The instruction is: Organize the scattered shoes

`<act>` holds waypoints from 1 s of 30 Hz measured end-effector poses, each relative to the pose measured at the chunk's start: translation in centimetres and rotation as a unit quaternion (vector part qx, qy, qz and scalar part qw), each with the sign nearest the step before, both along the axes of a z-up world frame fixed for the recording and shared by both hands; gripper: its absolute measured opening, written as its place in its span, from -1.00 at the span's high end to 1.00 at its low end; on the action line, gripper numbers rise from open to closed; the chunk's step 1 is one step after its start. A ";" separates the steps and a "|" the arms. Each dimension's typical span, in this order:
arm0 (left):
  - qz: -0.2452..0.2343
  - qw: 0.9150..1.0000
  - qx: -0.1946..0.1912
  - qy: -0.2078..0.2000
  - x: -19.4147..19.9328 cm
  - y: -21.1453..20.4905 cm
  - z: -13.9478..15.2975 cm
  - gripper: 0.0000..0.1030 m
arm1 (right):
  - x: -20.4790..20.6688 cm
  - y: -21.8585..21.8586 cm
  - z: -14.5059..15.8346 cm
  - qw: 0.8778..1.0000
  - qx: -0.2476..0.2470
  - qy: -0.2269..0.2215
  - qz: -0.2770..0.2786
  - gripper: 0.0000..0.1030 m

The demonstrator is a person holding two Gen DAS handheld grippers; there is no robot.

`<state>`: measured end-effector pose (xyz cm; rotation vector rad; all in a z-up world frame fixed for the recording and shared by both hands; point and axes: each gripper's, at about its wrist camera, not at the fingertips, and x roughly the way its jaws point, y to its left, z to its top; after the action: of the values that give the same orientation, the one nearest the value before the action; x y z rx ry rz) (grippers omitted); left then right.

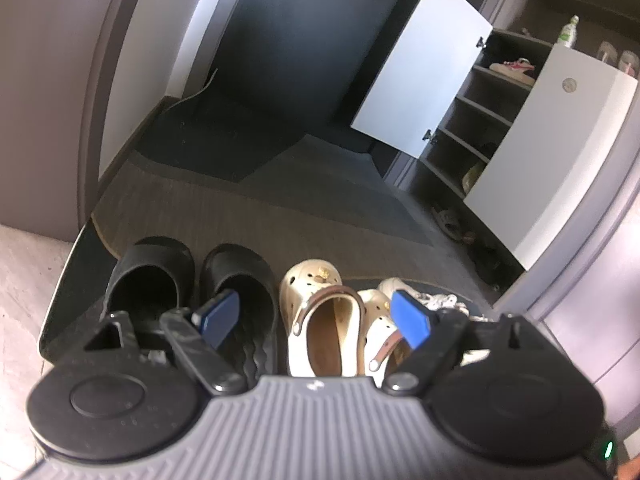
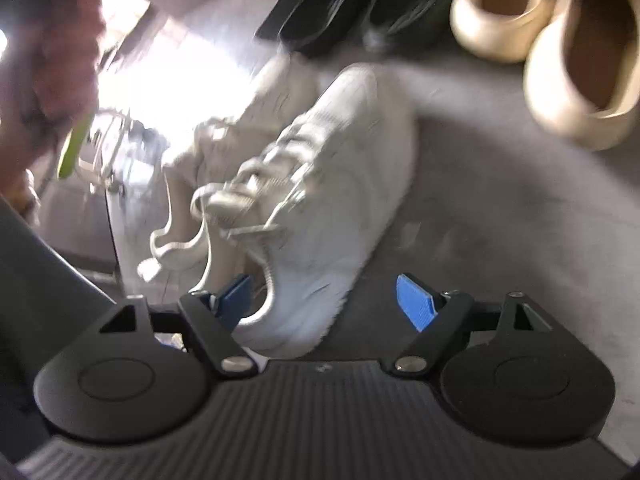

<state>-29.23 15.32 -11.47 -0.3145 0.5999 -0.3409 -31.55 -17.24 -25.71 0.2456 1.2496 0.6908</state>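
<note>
In the left wrist view a row of shoes stands at the mat's near edge: two black slippers (image 1: 160,280), two cream clogs (image 1: 320,320) and a white sneaker (image 1: 424,298) at the right. My left gripper (image 1: 314,316) hangs open above the clogs, holding nothing. In the right wrist view two white sneakers (image 2: 332,184) lie side by side on the grey floor, blurred. My right gripper (image 2: 326,304) is open around the heel of the nearer sneaker, its left pad by the heel opening. Cream clogs (image 2: 560,52) sit at the top right, black slippers (image 2: 340,4) at the top.
A shoe cabinet (image 1: 480,120) with open white doors stands at the right, holding pink shoes (image 1: 514,68) and others on its shelves. More footwear (image 1: 452,220) lies on the floor by its base. A person's hand (image 2: 52,60) shows at the left of the right wrist view.
</note>
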 end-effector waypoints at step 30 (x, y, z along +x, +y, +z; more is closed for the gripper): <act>-0.104 0.992 0.067 0.008 11.7 -11.6 5.2 -0.67 | 23.1 -17.2 -0.4 0.886 -0.412 -0.203 0.068 0.22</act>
<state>-17.54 3.72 -6.27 -0.1266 0.6697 -0.4964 -8.44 -34.42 -26.16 -0.6679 1.0544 0.2522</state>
